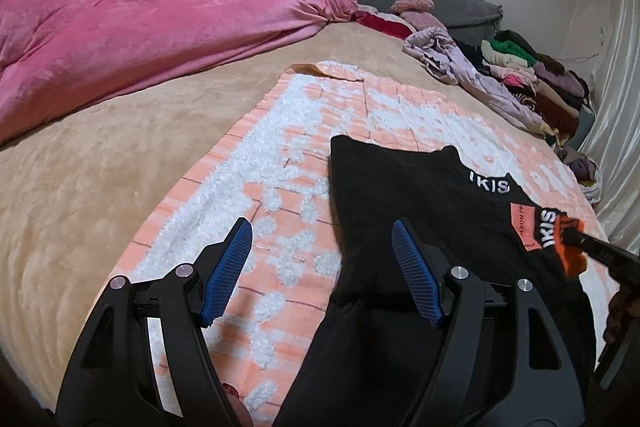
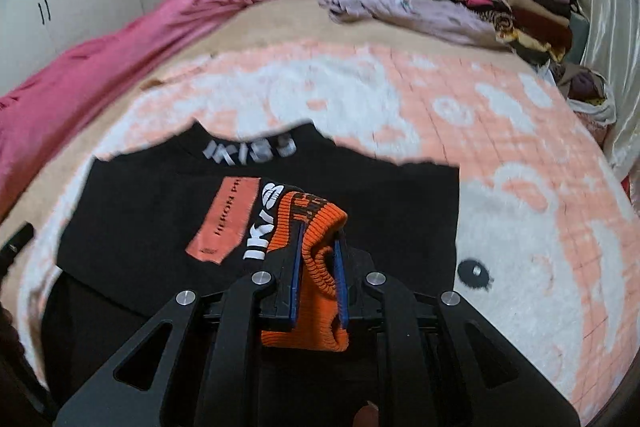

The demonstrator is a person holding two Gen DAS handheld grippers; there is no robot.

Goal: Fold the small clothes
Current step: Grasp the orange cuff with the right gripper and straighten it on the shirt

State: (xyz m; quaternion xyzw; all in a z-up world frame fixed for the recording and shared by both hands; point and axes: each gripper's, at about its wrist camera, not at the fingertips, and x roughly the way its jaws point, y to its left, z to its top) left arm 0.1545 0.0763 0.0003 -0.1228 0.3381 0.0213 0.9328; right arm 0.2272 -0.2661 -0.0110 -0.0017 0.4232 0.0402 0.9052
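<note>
Now the right gripper has its jaws pinched narrow on the orange cuff of the black top, the cuff bunched between the blue pads. Ahead of those jaws the top lies spread on the peach blanket. Meanwhile the left gripper stands wide with nothing between its pads; the top's edge lies under its right finger. Far beyond both, a clothes pile sits; no container shows.
</note>
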